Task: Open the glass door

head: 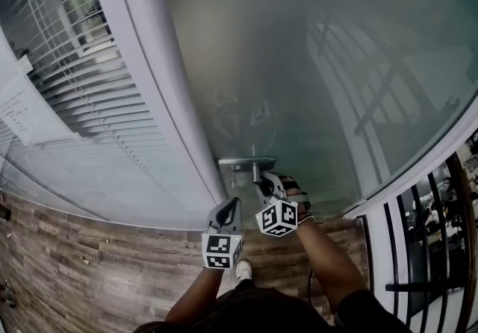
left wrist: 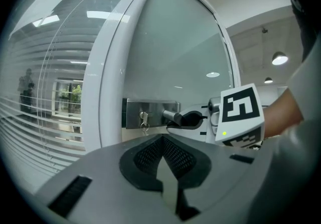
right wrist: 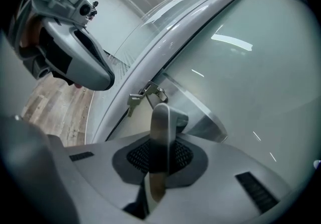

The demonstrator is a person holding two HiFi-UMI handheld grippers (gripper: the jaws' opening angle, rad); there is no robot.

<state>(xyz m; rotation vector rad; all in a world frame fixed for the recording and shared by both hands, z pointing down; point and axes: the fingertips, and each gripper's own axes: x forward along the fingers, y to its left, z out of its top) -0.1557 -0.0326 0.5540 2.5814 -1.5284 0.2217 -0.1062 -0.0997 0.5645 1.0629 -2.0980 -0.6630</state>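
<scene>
The frosted glass door (head: 299, 63) has a metal lock plate (head: 243, 162) with a lever handle (head: 256, 171) at its left edge. My right gripper (head: 263, 188) is shut on that handle, and in the right gripper view the metal handle (right wrist: 160, 132) runs between the pads. Keys (right wrist: 138, 98) hang from the lock just beyond it. My left gripper (head: 233, 204) is shut and holds nothing, a little left of and below the handle. In the left gripper view, the left gripper (left wrist: 163, 142) points at the lock plate (left wrist: 150, 112), with the right gripper (left wrist: 190, 118) on the handle to its right.
A white door frame (head: 149, 78) stands left of the door, with a glass panel and blinds (head: 89, 78) beyond it and a paper notice (head: 26, 111) stuck on. Wood-look floor (head: 75, 264) lies below. A black railing (head: 426, 227) is at the right.
</scene>
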